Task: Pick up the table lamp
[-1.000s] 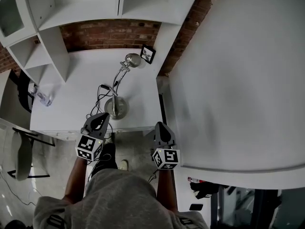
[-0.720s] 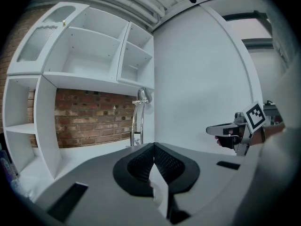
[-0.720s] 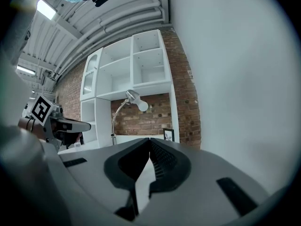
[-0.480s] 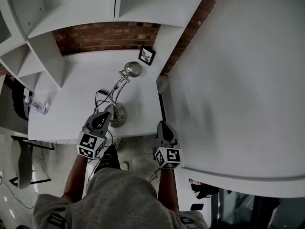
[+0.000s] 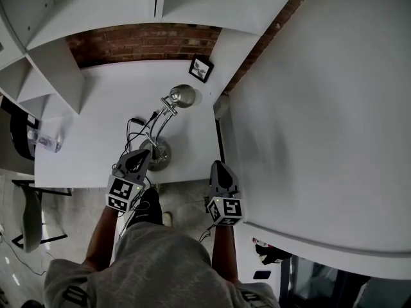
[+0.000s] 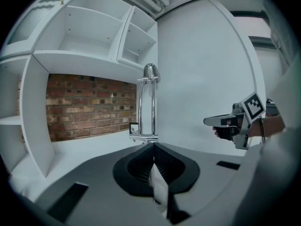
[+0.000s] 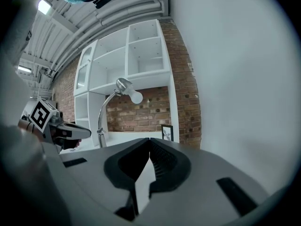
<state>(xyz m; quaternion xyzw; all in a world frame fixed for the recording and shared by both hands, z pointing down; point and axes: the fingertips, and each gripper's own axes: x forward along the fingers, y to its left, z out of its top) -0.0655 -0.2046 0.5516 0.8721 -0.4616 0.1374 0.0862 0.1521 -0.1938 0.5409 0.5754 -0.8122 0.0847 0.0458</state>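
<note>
Since no grasp looks begun, left claw (image 5: 139, 157) and right claw (image 5: 217, 170) are both closed on nothing; table lamp (image 5: 158, 151) stands upright by the bench's (image 5: 90, 130) front edge, left claw nearest its base.

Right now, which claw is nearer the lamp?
Left. The left claw is close beside the base of the lamp; the right claw is farther off to its right, apart from it.

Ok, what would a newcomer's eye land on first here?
A chrome table lamp with a round base stands on the white desk, near its front edge. The left gripper, jaws shut, hovers close to that base; the right gripper, also shut, is off the desk's front right corner. A small black-framed picture stands by the red brick wall.
</note>
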